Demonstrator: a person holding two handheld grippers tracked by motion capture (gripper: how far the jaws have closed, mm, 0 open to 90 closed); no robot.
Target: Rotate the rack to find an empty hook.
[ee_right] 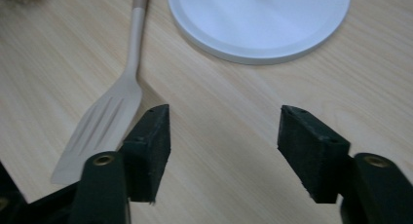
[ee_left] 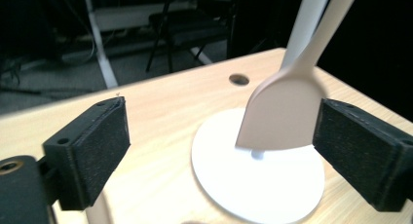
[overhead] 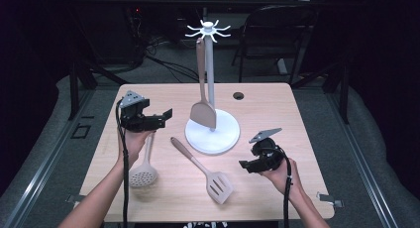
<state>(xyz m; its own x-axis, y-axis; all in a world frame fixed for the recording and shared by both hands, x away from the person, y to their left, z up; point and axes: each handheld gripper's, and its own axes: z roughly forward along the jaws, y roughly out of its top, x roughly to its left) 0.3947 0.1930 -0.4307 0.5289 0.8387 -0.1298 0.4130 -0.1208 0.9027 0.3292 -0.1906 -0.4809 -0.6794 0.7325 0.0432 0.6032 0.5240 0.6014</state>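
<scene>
A white utensil stand (overhead: 209, 64) with hooks at its top rises from a round base (overhead: 213, 136) on the wooden table (overhead: 277, 104). A beige solid turner (overhead: 203, 114) hangs from one hook, its blade just above the base. On the table lie a slotted spatula (overhead: 218, 186) and a perforated skimmer (overhead: 142, 176). My left gripper (overhead: 167, 118) is held above the table left of the stand, open, its jaws framing the hanging turner (ee_left: 282, 112) from a distance. At the front right my right gripper (overhead: 242, 164) is open with nothing between its jaws, and the slotted spatula (ee_right: 104, 121) lies beside its left jaw.
A round cable hole (overhead: 238, 95) sits near the table's far edge. A dark chair (overhead: 277, 29) and cables stand on the floor behind the table. The stand's base (ee_right: 258, 24) lies just ahead of my right gripper (ee_right: 224, 112).
</scene>
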